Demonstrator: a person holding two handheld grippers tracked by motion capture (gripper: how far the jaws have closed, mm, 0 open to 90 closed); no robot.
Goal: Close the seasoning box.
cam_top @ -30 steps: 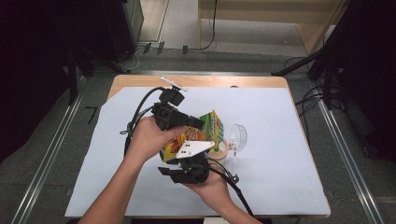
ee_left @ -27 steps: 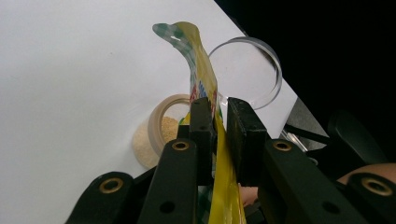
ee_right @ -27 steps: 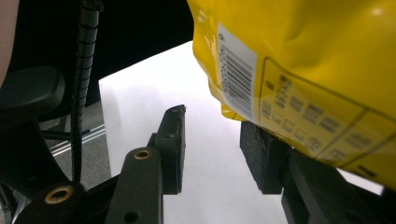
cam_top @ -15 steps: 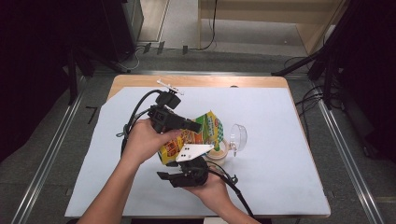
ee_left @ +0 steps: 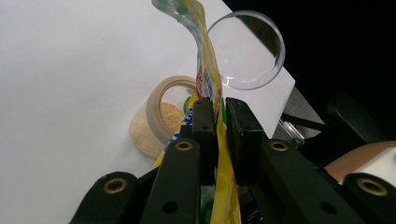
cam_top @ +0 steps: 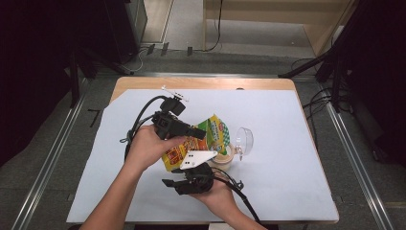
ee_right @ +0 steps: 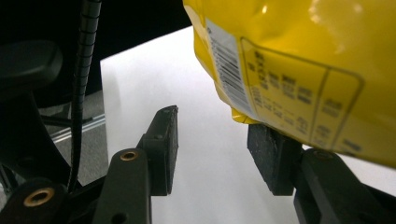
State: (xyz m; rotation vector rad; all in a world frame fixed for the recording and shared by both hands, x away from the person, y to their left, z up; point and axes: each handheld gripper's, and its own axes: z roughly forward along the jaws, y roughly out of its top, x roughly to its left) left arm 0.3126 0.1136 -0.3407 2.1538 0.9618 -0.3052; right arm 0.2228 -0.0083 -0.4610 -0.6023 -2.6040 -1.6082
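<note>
Yellow printed snack pouch (cam_top: 191, 143), crinkled and glossy, barcode panel on back

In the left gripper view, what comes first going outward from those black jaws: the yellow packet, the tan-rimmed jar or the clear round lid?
1. The yellow packet: pinched between the left gripper's jaws, touching them.
2. The tan-rimmed jar: just beyond the jaws, to the packet's left, on the white table cover.
3. The clear round lid: farther up, to the packet's right.

yellow pouch (ee_right: 299, 70) cut off at frame edge, its print blurred, jar (cam_top: 224, 158) half hidden
</note>
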